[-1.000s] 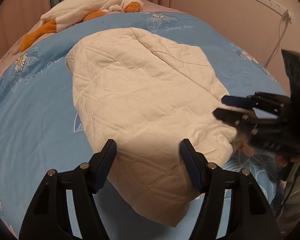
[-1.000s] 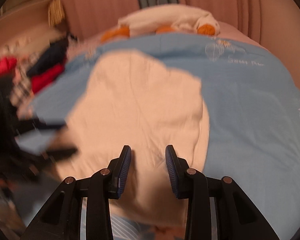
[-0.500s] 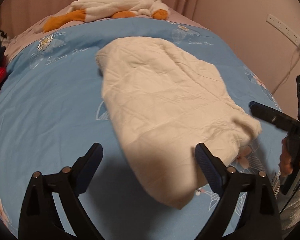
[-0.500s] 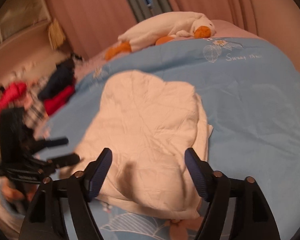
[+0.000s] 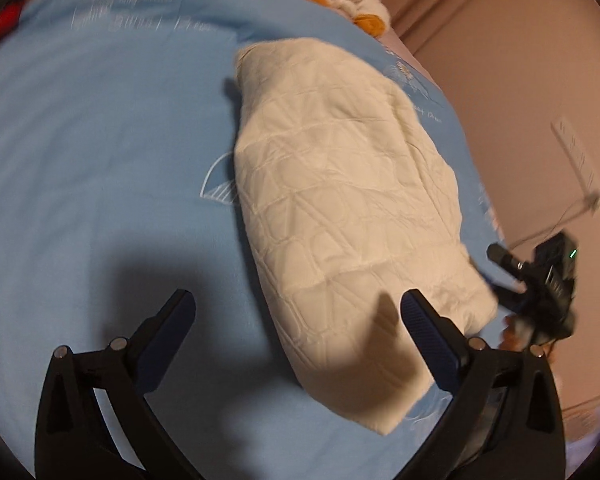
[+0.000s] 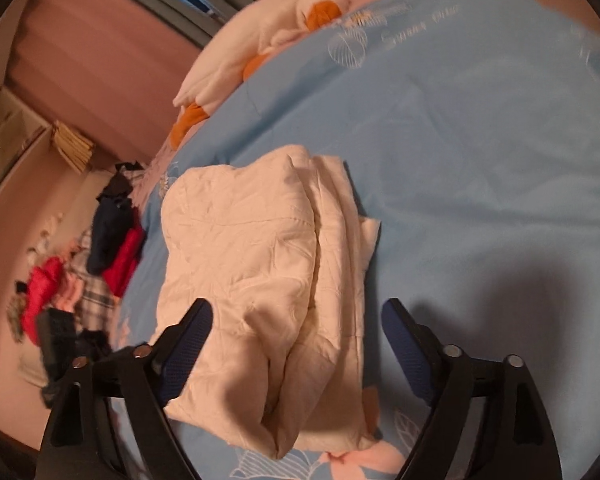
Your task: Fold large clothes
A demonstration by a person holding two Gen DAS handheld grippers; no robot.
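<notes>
**Folded cream garment lies free on the blue bed, both grippers spread wide**

The cream quilted garment [image 5: 340, 208] lies folded into a thick, long bundle on the light blue duvet [image 5: 100, 140], its stitched pattern plain in the left wrist view. In the right wrist view the same bundle [image 6: 244, 264] shows several stacked layers along its right edge, with one corner of fabric sticking out onto the duvet.

The left gripper [image 5: 296, 320] hovers over the near end of the bundle. Its jaws are opening and stand far apart; the right finger is above the garment's near edge, the left finger above bare duvet, and neither pad presses on the cloth. The right gripper [image 6: 296, 328] is likewise opening, jaws wide, with the near end of the bundle below and between its fingers but not pinched. It also appears at the right edge of the left wrist view [image 5: 540, 280], just beside the garment's corner, blurred.

A white plush duck with orange beak and feet [image 6: 268, 40] lies at the far end of the bed. A pile of red, dark and checked clothes [image 6: 100, 264] sits off the bed's side. A power strip [image 5: 580, 160] hangs on the pink wall.
</notes>
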